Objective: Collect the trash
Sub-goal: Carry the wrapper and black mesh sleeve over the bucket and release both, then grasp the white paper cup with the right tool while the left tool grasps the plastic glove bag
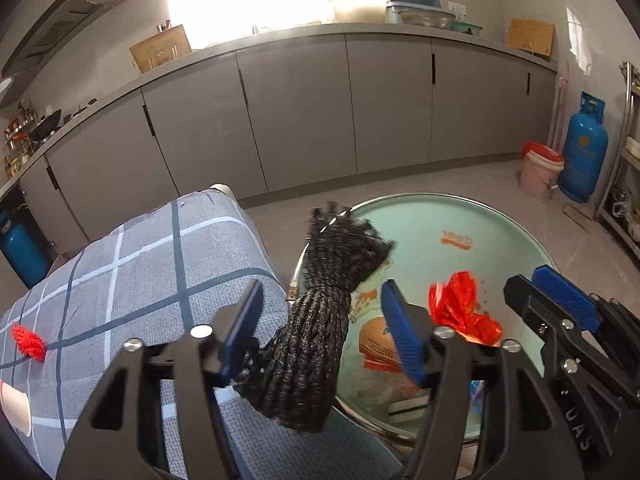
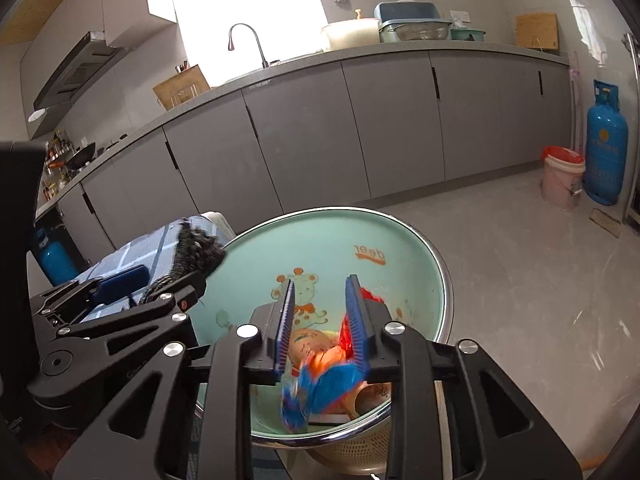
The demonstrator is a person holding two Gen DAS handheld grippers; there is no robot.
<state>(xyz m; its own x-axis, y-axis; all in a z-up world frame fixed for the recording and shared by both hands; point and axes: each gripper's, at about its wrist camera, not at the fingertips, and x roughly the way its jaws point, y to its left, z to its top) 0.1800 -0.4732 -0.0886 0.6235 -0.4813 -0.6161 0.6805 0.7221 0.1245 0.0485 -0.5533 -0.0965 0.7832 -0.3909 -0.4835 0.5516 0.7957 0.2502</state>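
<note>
Both tongs hang over my mint-green basin [image 1: 460,216], which sits on a pale perforated basket [image 2: 360,450] beside a table under a grey checked cloth [image 1: 132,264]. On the left gripper [image 1: 322,328] the blue pads are spread wide, and a black bundle of braided cord [image 1: 320,320] lies blurred in the gap between them; I see neither pad pressing on it, and its upper end reaches over the basin rim. On the right gripper [image 2: 320,322] the pads stand a modest way apart, and a blue and orange wrapper [image 2: 320,384] shows blurred just below the gap, loose as far as I can tell. A scrap of red plastic [image 1: 460,308] sits in the basin just by the right pad, among other rubbish at the bottom: something round and tan, a flat box, clear film. On the cloth I can see a small red knitted piece [image 1: 28,342] and, at the left edge, a white paper cup [image 1: 16,408] lying on its side. Beyond the basin run the grey kitchen cabinets [image 1: 300,120], with a pink bucket [image 1: 538,176] and a blue gas cylinder [image 1: 582,152] standing close together on the floor at the far right.
</note>
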